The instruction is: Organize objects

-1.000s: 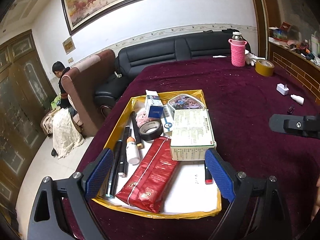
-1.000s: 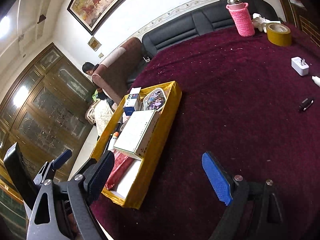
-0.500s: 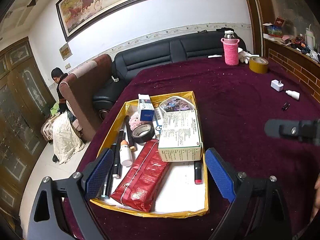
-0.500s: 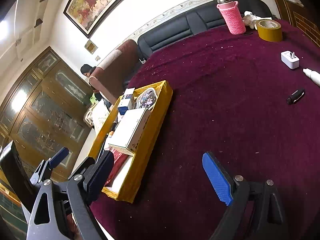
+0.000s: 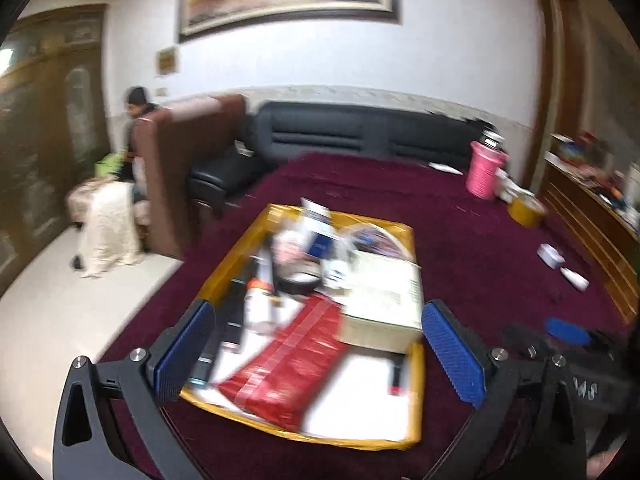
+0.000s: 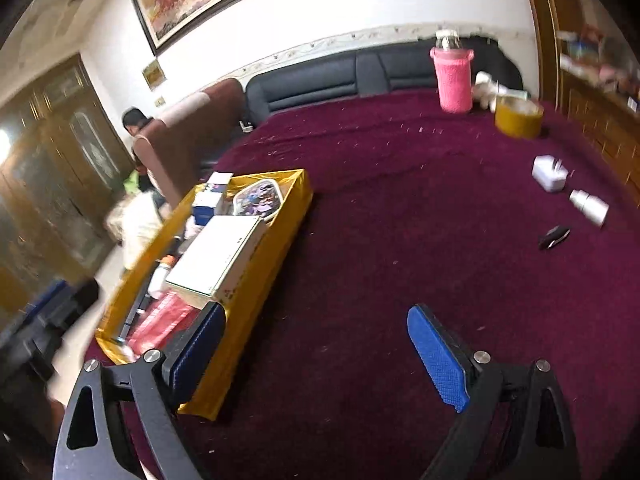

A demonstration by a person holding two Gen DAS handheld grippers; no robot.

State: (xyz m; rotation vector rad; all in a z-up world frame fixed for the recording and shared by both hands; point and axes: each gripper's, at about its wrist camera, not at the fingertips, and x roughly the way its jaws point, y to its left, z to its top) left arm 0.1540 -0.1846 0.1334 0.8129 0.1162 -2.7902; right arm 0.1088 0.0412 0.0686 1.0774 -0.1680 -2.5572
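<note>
My left claw (image 5: 316,354) is opening, empty, over the yellow tray (image 5: 416,240) lower centre. Right claw (image 6: 316,354) released, empty, aimed toward the loose charger (image 6: 549,172) right of frame, probably next for the tray.

- I see a tabletop (image 6: 400,240) covered in dark maroon cloth, flecked with pale crumbs.
- A yellow tray (image 6: 256,292) lies on it at my near left edge; I take this as my landmark.
- Far beyond the tray, to its right, stands a pink-sleeved bottle (image 6: 455,80), with a tan tape roll (image 6: 519,115) just beside it.
- Well right of the tray lie a white plug adapter (image 6: 549,173), a small white bottle (image 6: 589,207) on its side, and a small black item (image 6: 554,236).
</note>
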